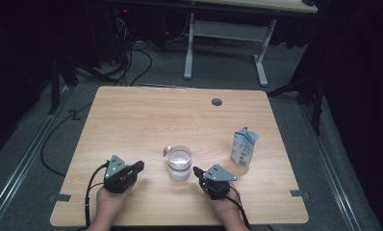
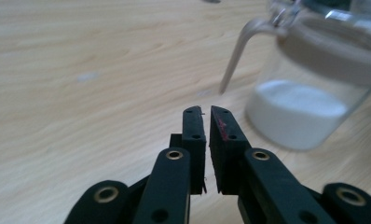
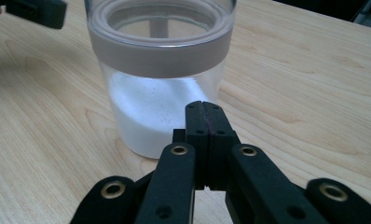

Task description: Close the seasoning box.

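Near the middle of the table's (image 1: 132,115) front half stands a clear glass jar (image 1: 179,163) with a grey band around its rim and a wire clasp handle on its far left side. White powder fills roughly its lower third. The jar stands upright, well in from every edge.

The left gripper (image 1: 137,168) sits to the jar's left, close to the front edge, held in a hand (image 1: 108,202) that comes in over that edge. In the left gripper view its jaws are parted by only a thin slit with nothing between them, and their tips (image 2: 207,114) point past the jar (image 2: 309,88), which lies just beside them and apart from them.

The right gripper (image 1: 197,171) sits to the jar's right, also close to the front edge, its tips just beside the jar's base. In the right gripper view its jaws are pressed fully together, empty (image 3: 205,108), aimed straight at the jar (image 3: 160,70); whether they touch the glass cannot be told.

A small blue-and-white carton (image 1: 243,148) stands upright toward the right edge, well apart from the jar.
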